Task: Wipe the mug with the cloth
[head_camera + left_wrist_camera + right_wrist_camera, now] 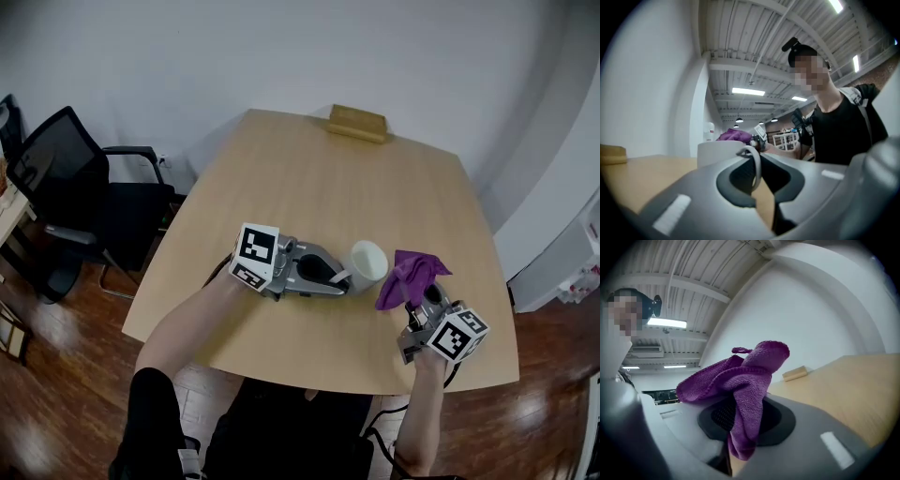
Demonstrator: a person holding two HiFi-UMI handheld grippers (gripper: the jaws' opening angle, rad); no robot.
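Head view, left claw [340, 278] clamped on handle [757, 165] of mug [367, 262], mug upright at worktop [319, 187] near side, right claw [416, 298] just beside it, pinching purple cloth [410, 274] bunched above.

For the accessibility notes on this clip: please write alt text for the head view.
Seen from above, a left gripper clamps the handle of a white mug standing on a wooden table, while a right gripper holds a bunched purple cloth close to the mug. A tan block lies at the far edge; a black office chair stands at left.
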